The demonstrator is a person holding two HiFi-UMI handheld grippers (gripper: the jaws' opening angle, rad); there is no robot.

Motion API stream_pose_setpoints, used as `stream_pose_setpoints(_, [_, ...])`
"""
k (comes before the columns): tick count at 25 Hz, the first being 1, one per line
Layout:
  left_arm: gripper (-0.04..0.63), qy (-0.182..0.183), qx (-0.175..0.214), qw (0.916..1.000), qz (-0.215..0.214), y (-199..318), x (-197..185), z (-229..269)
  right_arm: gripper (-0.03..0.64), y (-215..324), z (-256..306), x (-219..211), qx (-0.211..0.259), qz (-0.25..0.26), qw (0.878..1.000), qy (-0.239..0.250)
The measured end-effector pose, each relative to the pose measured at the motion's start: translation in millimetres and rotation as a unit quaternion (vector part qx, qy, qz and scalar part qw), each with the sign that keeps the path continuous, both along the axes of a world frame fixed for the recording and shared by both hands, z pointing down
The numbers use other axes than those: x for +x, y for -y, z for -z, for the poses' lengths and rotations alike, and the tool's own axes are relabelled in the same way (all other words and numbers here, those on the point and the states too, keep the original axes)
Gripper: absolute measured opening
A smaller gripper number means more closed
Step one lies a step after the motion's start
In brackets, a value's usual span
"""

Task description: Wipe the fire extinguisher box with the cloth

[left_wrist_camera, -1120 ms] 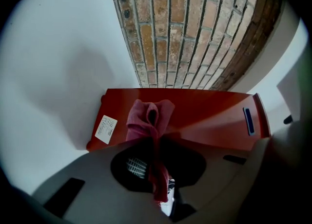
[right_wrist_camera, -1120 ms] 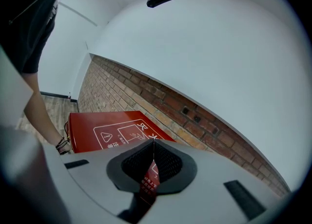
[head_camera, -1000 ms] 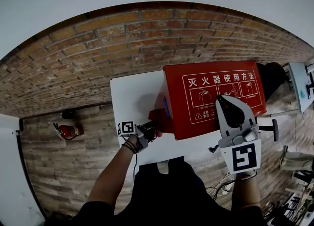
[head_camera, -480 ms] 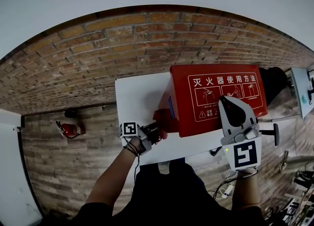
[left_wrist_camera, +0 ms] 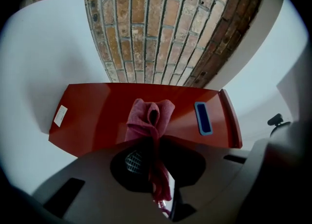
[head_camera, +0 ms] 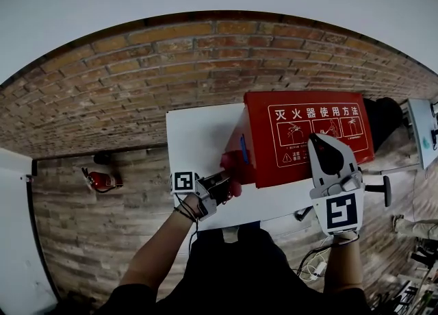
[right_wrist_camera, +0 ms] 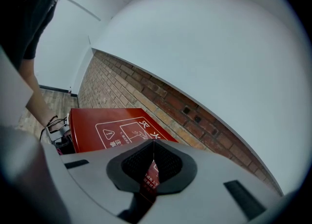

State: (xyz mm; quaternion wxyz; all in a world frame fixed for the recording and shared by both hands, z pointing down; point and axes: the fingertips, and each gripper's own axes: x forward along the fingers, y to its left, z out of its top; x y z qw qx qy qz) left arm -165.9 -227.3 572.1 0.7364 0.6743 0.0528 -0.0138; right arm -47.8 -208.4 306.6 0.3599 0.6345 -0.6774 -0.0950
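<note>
While the head view shows only the printed face of the fire extinguisher box (head_camera: 308, 135) on the white worktop (head_camera: 198, 135), the left gripper view reveals its plain side, where the left tool (left_wrist_camera: 153, 162) is clamped on a red cloth (left_wrist_camera: 148, 115) bunched against it. That contact is unchanged from a second ago. The right tool (head_camera: 319, 144), jaws together and empty, hovers over the box, forearm reaching forward.

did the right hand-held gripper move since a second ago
No. The right hand-held gripper still hangs over the same near right part of the fire extinguisher box.
</note>
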Motion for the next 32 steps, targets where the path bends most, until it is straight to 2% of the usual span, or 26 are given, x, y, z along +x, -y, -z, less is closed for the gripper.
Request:
stream_pose_setpoints(6, [0.054, -0.028, 0.014, 0.9995, 0.003, -0.2, -0.6, 35.7, 0.020, -0.2, 0.0, -0.2, 0.000, -0.005, 1.000, -0.003])
stream_pose_setpoints(15, [0.054, -0.061, 0.013, 0.9981, 0.002, -5.7, -2.3, 72.3, 0.020, -3.8, -0.9, -3.1, -0.004, -0.003, 1.000, -0.005])
stream_pose_setpoints(22, [0.054, -0.086, 0.009, 0.9963, 0.004, -6.2, -3.0, 93.3, 0.020, -9.8, 4.2, 1.2, 0.002, -0.033, 0.999, 0.008])
stream_pose_setpoints(32, [0.054, -0.106, 0.022, 0.9941, -0.002, -5.5, -2.5, 116.1, 0.020, -21.9, -6.7, 12.5, -0.047, -0.060, 0.997, -0.012])
